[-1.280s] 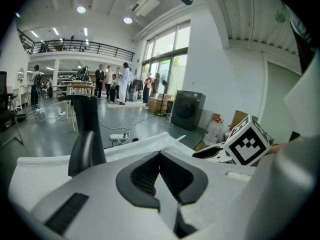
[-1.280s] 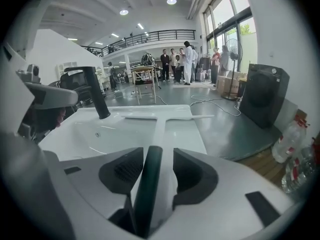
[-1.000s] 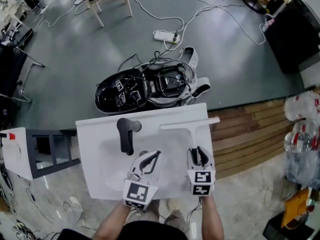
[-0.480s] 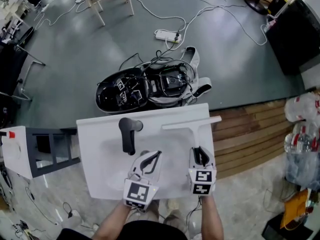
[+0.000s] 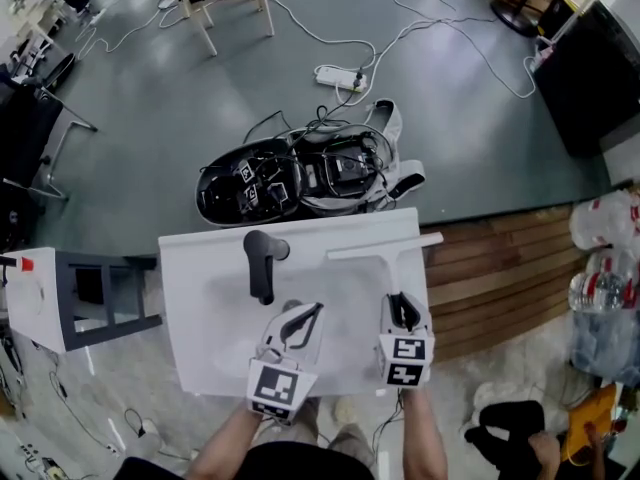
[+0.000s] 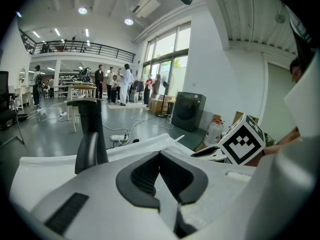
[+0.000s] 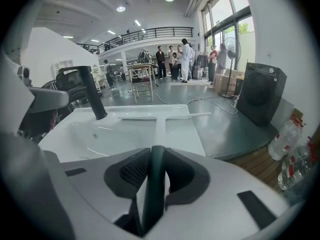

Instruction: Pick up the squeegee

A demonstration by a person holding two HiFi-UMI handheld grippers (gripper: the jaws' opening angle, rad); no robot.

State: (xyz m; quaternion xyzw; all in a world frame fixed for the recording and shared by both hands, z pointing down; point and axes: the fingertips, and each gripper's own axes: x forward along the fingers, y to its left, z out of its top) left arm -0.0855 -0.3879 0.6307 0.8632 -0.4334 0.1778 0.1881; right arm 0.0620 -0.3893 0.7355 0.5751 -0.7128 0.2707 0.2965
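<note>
Squeegee [image 5: 388, 263]: T-shaped, with a long thin white blade bar, a white neck and a dark grip.
Where it lies: on the right part of the white washbasin surface [image 5: 200, 308]. The blade runs along the far edge, its right end past the surface's corner. The grip points toward the person.
Right gripper [image 5: 400, 310]: its jaws have just been closing and now clamp narrowly on the dark grip [image 7: 154, 184], pads on both of its sides.
Left gripper [image 5: 312, 313]: jaws together with nothing between them, over the basin's near part, just left of the squeegee.
Faucet [image 5: 260, 263]: black, upright, at the far left of the basin, apart from the blade.
</note>
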